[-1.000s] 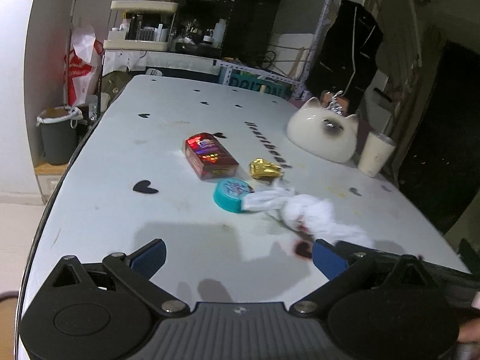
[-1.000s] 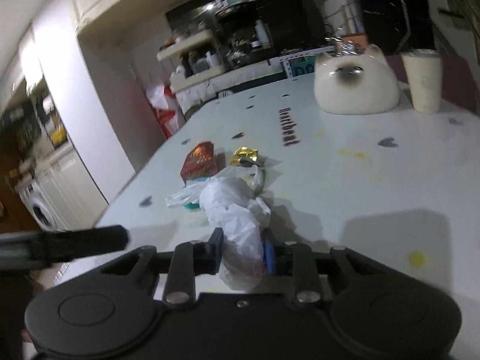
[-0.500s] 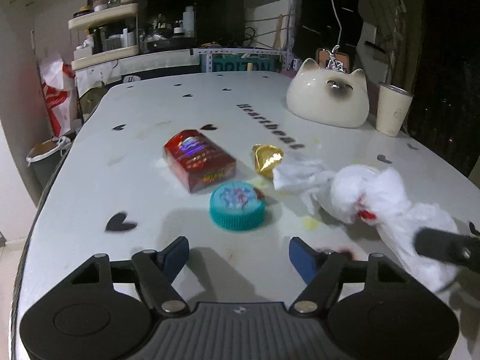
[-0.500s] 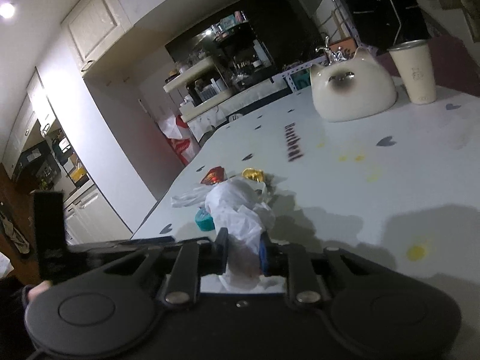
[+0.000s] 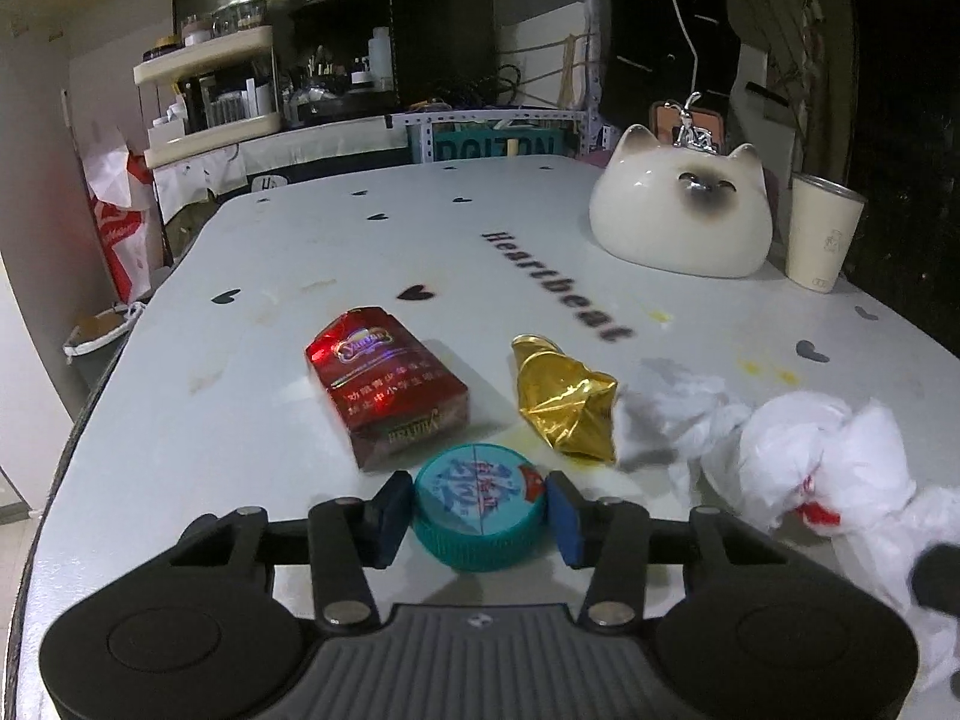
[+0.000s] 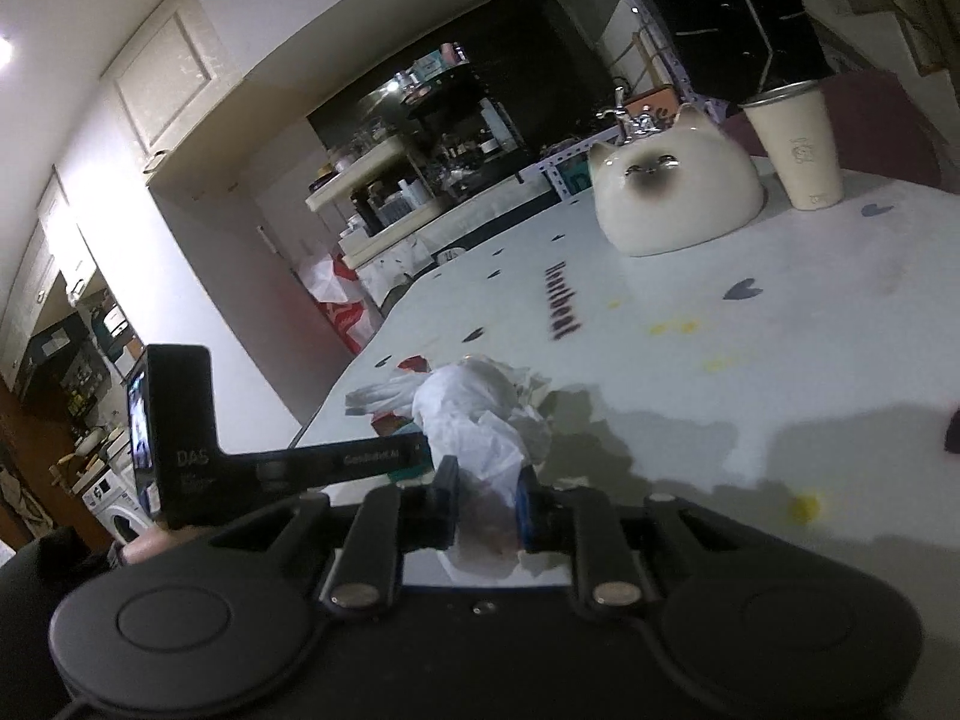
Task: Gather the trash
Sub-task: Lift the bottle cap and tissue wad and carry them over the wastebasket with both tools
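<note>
Your left tongs (image 5: 479, 510) have just closed on the teal bottle cap (image 5: 480, 504), one pad on each side of its rim, so it can be lifted off the desk (image 5: 360, 252). Your right tongs (image 6: 485, 507) pinch the white plastic bag (image 6: 474, 420), likely the trash collector. The red packet (image 5: 387, 384) and gold wrapper (image 5: 567, 405) lie just beyond, uncollected.

"Heartbeat" runs in dark letters across the white tabletop (image 5: 336, 252), ahead of the left gripper (image 5: 477, 516); "DAS" marks that gripper's body.
</note>
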The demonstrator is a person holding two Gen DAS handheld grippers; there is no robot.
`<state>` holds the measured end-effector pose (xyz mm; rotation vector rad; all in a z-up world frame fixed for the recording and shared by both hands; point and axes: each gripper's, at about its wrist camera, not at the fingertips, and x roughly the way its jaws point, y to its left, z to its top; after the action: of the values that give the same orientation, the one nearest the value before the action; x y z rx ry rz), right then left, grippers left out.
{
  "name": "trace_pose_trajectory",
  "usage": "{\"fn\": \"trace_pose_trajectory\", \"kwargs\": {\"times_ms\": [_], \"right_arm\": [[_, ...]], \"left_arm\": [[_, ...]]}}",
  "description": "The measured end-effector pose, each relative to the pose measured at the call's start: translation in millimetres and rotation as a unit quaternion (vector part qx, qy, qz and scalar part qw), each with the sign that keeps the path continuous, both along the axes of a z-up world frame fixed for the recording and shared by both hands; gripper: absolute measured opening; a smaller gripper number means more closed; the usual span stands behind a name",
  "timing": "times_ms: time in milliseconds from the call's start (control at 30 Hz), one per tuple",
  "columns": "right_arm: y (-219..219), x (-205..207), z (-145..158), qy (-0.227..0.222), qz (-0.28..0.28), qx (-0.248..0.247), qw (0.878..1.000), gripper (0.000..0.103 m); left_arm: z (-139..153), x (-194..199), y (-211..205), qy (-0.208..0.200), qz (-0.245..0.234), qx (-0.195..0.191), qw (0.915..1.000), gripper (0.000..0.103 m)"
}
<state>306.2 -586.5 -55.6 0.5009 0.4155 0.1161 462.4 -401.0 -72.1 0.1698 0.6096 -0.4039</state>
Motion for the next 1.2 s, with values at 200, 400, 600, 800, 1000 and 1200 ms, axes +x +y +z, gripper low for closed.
{"fn": "trace_pose_trajectory", "kwargs": {"times_ms": [200,400,600,800,1000,1200], "right_arm": [[-4,-1,-1,0.004,-0.014,0.002,1.000,0.019],[-2,-2,0,0.000,-0.019,-0.007,1.000,0.019],[6,-14,3,-0.004,-0.041,-0.027,0.999,0.019],[31,-38,11,0.006,-0.054,-0.092,0.994,0.019],[47,-62,22,0.013,-0.062,-0.122,0.991,0.019],[68,-88,37,0.013,-0.069,-0.164,0.984,0.019]], "left_arm": [[1,-23,7,0.004,-0.006,-0.008,0.9999,0.048],[10,-57,19,-0.012,-0.019,-0.015,0.9996,0.048],[24,-91,30,-0.028,-0.028,-0.028,0.9988,0.048],[31,-119,41,-0.029,-0.023,-0.047,0.9982,0.048],[36,-149,55,-0.037,-0.023,-0.048,0.9979,0.049],[41,-180,81,-0.044,-0.016,-0.063,0.9969,0.048]]}}
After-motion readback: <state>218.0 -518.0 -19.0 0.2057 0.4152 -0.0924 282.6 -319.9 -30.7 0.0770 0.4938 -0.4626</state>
